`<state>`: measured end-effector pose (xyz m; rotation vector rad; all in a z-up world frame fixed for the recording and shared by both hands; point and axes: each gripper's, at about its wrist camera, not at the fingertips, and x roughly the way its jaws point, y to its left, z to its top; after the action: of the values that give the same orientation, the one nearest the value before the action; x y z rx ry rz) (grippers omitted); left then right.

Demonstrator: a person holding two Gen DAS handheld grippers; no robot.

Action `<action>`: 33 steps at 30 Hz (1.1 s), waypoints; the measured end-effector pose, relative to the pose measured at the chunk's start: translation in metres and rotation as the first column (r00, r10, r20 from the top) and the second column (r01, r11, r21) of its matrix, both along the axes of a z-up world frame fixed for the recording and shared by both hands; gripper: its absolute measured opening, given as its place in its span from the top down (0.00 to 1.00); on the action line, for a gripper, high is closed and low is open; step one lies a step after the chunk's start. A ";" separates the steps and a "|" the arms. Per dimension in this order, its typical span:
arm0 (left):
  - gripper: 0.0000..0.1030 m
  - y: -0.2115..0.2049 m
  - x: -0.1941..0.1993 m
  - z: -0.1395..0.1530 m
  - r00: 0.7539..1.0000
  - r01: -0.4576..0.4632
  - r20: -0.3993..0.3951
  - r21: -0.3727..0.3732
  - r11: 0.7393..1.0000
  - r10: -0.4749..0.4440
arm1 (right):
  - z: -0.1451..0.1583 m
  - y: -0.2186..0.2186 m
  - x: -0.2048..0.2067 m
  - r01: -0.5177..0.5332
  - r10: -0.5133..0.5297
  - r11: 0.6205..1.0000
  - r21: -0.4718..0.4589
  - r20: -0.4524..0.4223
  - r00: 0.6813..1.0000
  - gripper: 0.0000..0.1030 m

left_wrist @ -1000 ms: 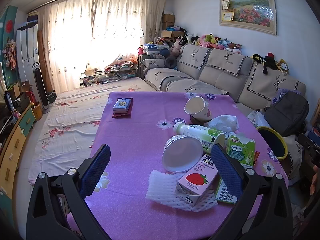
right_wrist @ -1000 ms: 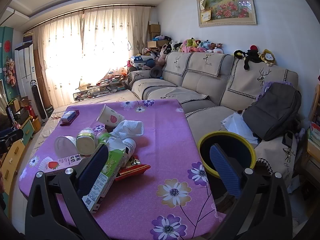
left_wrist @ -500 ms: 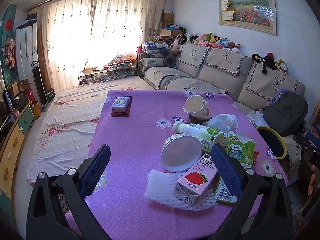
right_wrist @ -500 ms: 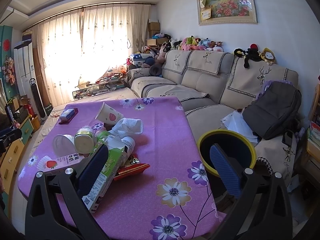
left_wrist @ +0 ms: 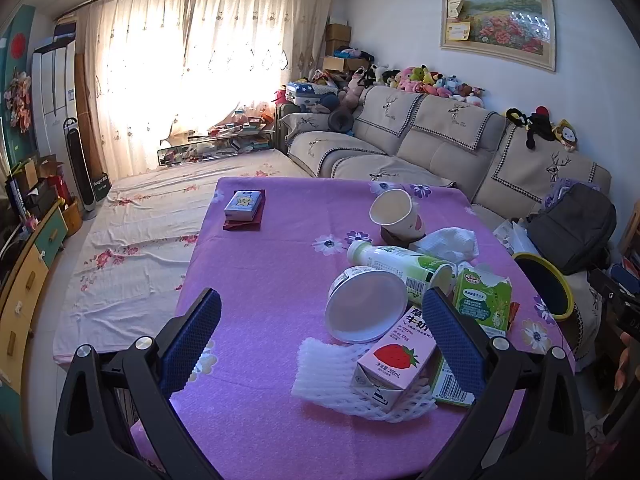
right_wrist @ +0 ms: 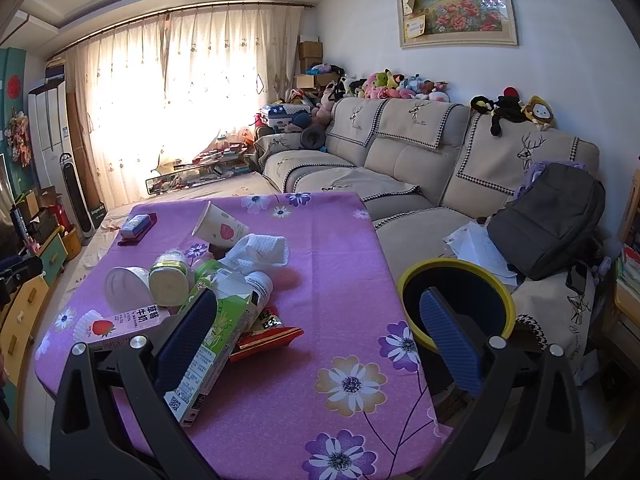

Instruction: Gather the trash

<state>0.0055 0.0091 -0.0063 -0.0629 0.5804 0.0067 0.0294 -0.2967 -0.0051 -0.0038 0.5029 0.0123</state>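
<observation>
Purple floral tabletop (left_wrist: 260,280) is littered at frame right: strawberry milk carton (left_wrist: 394,354), foam net (left_wrist: 320,368), yogurt tub (left_wrist: 366,306). Yellow-rimmed bin (right_wrist: 456,300) sits beside it for drops. Left gripper (left_wrist: 320,334) and right gripper (right_wrist: 316,326) jaws are held wide, empty.

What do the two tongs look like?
Both match: the left tongs and the right tongs have glossy black plastic arms with triangular cutouts and silver screw heads, ending in flat blue pads with a fine mesh texture. No cables or sleeves show.
</observation>
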 end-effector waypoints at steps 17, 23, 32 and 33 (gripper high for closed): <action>0.03 -0.002 0.002 -0.001 1.000 0.006 -0.012 0.000 1.000 -0.006 | -0.002 -0.002 0.000 0.004 -0.004 1.000 0.004 -0.007 1.000 0.06; 0.03 -0.002 0.004 -0.003 1.000 0.006 -0.017 0.000 1.000 -0.006 | -0.004 -0.003 0.001 0.004 -0.004 1.000 0.003 -0.014 1.000 0.06; 0.03 -0.002 0.004 -0.003 1.000 0.007 -0.018 0.000 1.000 -0.007 | -0.004 -0.003 0.002 0.005 -0.005 1.000 0.003 -0.015 1.000 0.06; 0.03 -0.002 0.004 -0.003 1.000 0.007 -0.018 0.001 1.000 -0.007 | -0.004 -0.003 0.002 0.005 -0.005 1.000 0.004 -0.015 1.000 0.06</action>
<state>0.0098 0.0071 -0.0092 -0.0602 0.5985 0.0008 0.0315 -0.2999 -0.0091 0.0014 0.5184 0.0088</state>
